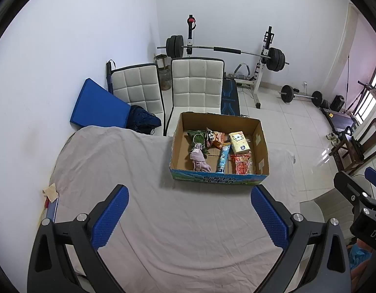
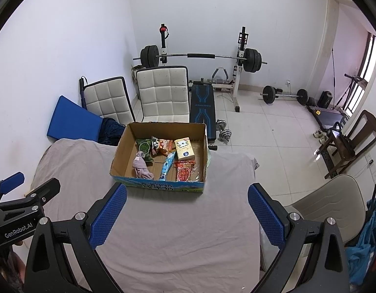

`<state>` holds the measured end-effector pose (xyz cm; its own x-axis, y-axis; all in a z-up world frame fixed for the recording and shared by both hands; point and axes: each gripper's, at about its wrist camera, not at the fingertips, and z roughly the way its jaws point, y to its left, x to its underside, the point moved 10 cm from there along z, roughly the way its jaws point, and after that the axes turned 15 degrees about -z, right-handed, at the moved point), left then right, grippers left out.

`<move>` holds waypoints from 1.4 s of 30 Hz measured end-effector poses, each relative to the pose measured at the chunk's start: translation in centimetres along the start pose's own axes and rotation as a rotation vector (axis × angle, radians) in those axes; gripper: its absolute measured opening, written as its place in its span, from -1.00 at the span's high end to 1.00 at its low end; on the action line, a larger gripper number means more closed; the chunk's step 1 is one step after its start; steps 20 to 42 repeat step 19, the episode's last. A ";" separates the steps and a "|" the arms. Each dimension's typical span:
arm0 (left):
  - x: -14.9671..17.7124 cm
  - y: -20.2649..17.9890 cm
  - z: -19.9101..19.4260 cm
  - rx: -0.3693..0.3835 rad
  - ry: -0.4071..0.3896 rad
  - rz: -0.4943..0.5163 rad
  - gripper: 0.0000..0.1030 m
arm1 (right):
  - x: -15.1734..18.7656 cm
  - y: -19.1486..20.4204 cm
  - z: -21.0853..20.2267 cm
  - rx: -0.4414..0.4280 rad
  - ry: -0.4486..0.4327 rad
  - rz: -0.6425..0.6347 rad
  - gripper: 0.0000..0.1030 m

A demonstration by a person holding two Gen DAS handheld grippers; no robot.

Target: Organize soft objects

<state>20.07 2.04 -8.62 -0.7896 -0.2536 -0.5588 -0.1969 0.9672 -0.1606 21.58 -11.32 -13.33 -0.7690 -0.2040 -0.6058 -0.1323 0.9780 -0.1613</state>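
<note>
Your surroundings: a home gym corner behind the table.

You have a grey cloth (image 2: 175, 232) covering the table, and just behind it two white quilted chairs (image 2: 163, 95) stand side by side, with a blue mat (image 2: 73, 122) leaning on the wall beside them. A barbell (image 2: 200, 56) rests on its white rack (image 2: 239, 83) over a black bench (image 2: 202, 107), near which chrome dumbbells (image 2: 223, 129) lie on the tiles. A dark wooden chair (image 2: 351, 141) stands well apart on your right.
</note>
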 end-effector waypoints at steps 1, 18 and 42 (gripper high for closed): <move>0.0 0.0 0.0 0.000 -0.002 -0.001 -0.99 | -0.1 0.0 0.1 -0.001 -0.001 0.001 -0.96; -0.4 -0.1 -0.3 -0.005 -0.010 0.003 -0.99 | 0.0 0.0 -0.1 0.001 -0.003 -0.003 -0.96; -0.5 -0.1 -0.4 -0.004 -0.011 0.003 -0.99 | 0.0 0.0 -0.1 0.001 -0.004 -0.002 -0.96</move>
